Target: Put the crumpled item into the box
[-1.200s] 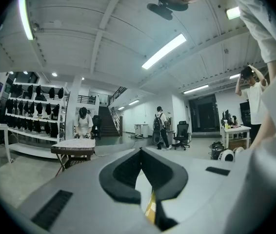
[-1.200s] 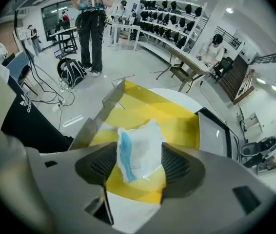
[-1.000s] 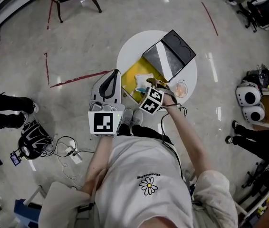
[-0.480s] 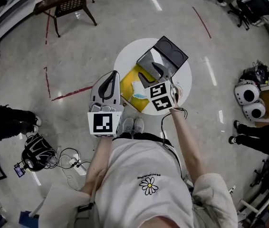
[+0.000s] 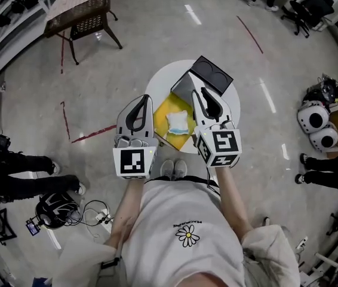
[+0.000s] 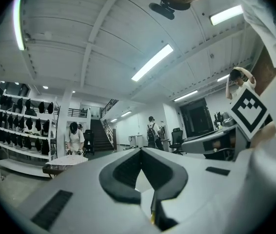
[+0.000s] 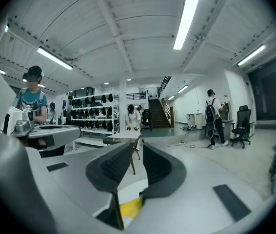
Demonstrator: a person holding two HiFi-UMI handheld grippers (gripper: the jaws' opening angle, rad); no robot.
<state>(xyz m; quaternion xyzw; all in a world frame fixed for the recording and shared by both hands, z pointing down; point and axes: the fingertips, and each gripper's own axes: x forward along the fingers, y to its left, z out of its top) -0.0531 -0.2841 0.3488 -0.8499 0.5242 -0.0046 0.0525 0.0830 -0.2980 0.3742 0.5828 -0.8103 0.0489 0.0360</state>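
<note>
A crumpled white and pale-blue item [image 5: 177,122] lies inside the yellow box [image 5: 163,109] on the round white table [image 5: 160,76]. The box's grey lid [image 5: 211,75] stands open behind it. My right gripper [image 5: 197,92] is held above the box's right side, clear of the item. Its jaws are closing, with a narrow gap and nothing between them [image 7: 137,147]; a bit of the yellow box [image 7: 129,208] shows below. My left gripper [image 5: 146,98] hovers left of the box with its fingertips together [image 6: 140,151], empty. Both gripper views look out across the room.
A wooden chair [image 5: 79,8] stands on the floor at the far left. A person's legs [image 5: 14,172] and a bag with cables [image 5: 55,208] are at the left. White helmet-like gear [image 5: 312,127] and another person's legs are at the right.
My right gripper has risen from the box and drawn back toward the body, and its jaws have narrowed. The crumpled item stays lying in the box. The left gripper has barely moved.
</note>
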